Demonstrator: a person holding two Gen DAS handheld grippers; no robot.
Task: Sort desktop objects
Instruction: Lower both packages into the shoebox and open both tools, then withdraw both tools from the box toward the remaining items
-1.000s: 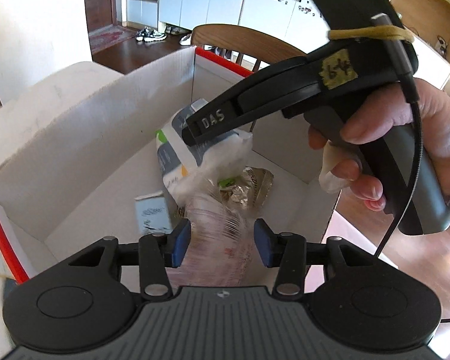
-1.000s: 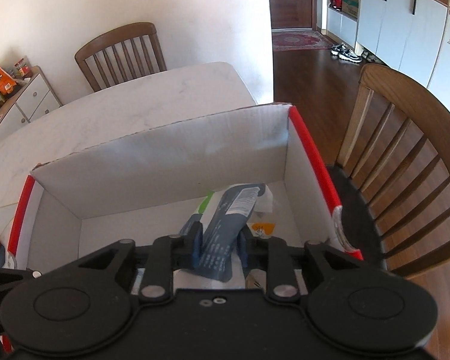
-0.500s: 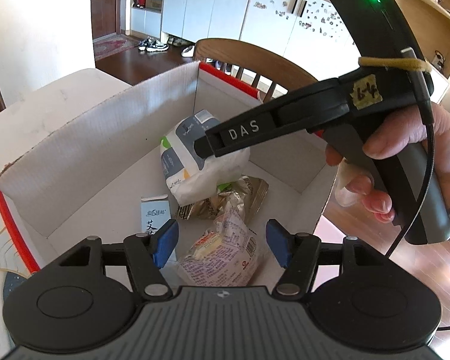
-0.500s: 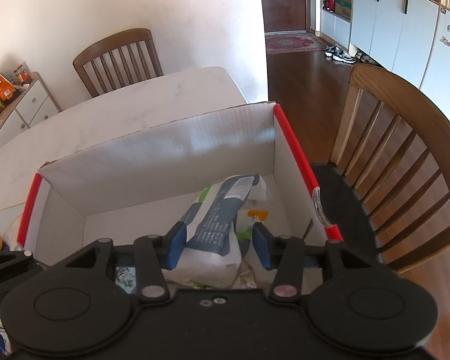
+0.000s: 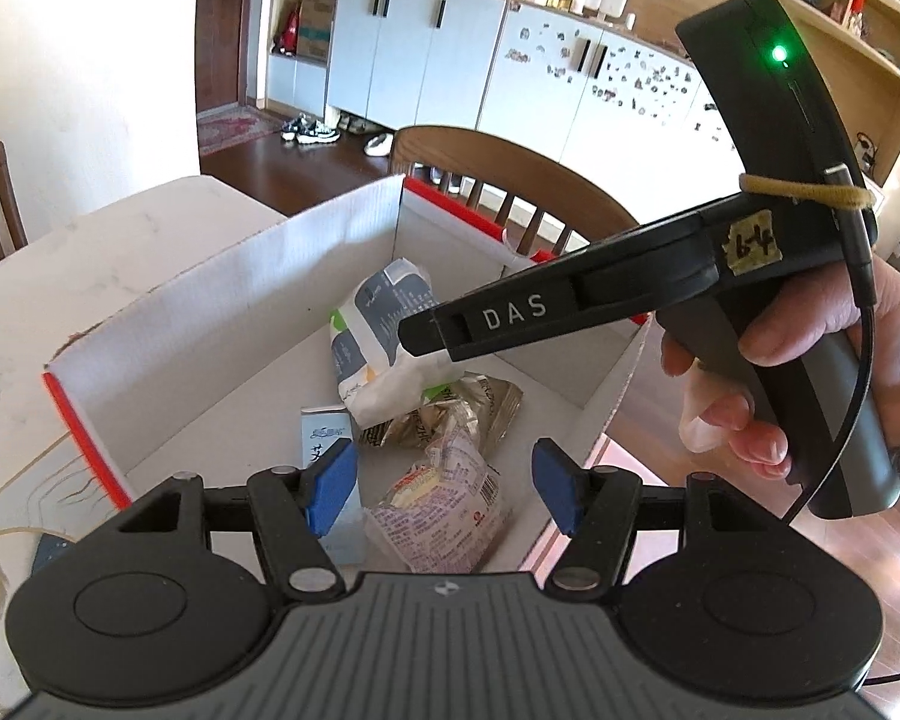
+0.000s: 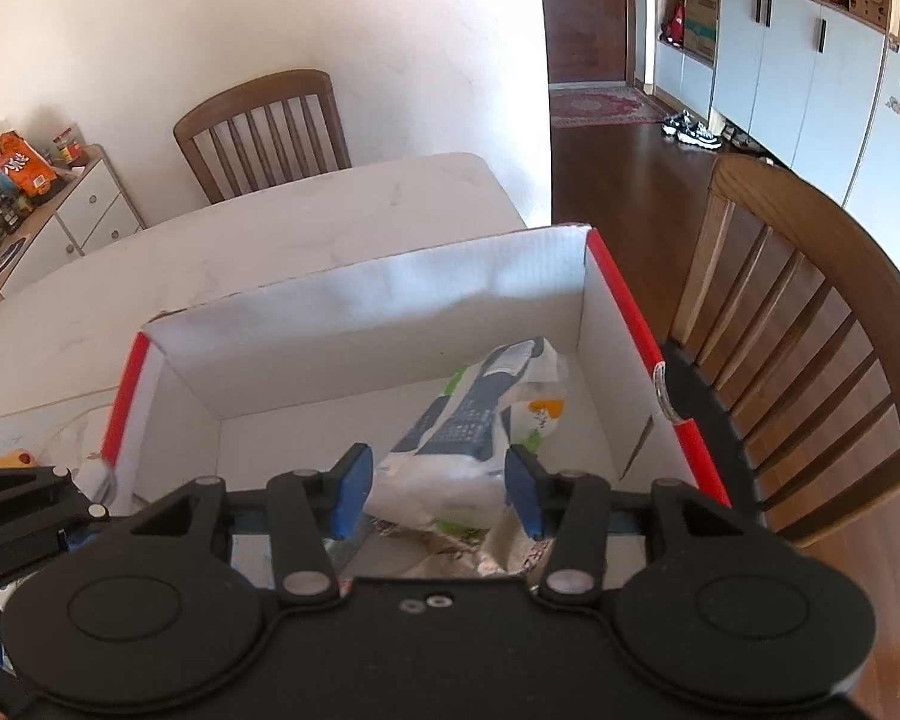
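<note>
A white cardboard box with red edges [image 5: 222,324] [image 6: 354,324] stands on the table. In it lie a white and grey-blue bag [image 5: 378,336] [image 6: 468,432], a clear pink-printed snack packet [image 5: 444,498], a silvery foil wrapper [image 5: 450,414] and a small light-blue carton [image 5: 330,450]. My left gripper [image 5: 441,489] is open and empty above the snack packet. My right gripper [image 6: 438,489] is open and empty above the white bag; its black body [image 5: 570,312] crosses the left wrist view.
A wooden chair [image 6: 810,330] stands close to the box's right side. Another chair [image 6: 264,126] is at the table's far end. The white table [image 6: 270,240] stretches beyond the box. A yellow object [image 6: 15,459] lies left of the box.
Both grippers opened, dropped their packets into the box, and rose. The white bag and the snack packet now lie loose inside.
</note>
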